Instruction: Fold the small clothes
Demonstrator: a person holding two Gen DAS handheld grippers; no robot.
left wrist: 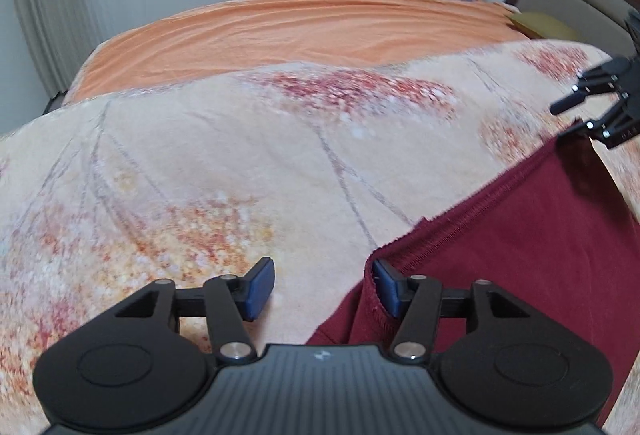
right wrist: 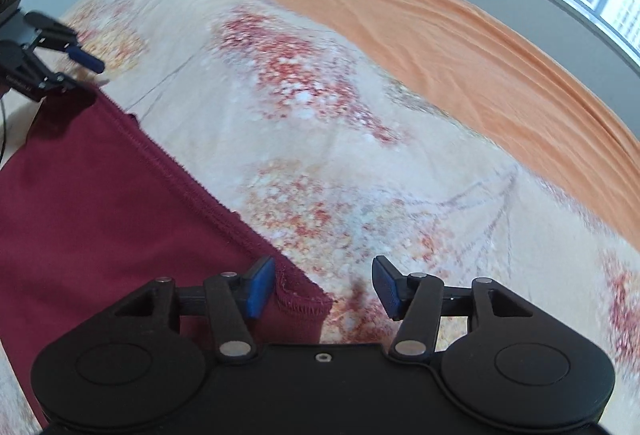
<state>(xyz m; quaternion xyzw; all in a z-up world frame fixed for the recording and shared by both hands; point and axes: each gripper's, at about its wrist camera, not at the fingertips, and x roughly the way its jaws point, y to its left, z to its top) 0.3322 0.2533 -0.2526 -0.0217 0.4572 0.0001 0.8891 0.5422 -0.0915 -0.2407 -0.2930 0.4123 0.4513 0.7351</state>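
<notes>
Maroon garment [left wrist: 520, 247] lies on floral blanket [left wrist: 208, 163] over the bed; orange sheet [left wrist: 280, 27] beyond. Left hand-held gripper [left wrist: 323, 289]: jaws wide apart, one pad at the garment's hemmed corner. Right hand-held gripper [right wrist: 323, 287]: jaws wide apart, nothing held, at the opposite corner.

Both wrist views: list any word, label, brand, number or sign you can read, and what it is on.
No readable words.
Left gripper: a small pale logo on its body in the left wrist view, a mark, not letters.
Right gripper: faint print on its arm in the left wrist view, too small to read.
Garment, blanket: no text.
</notes>
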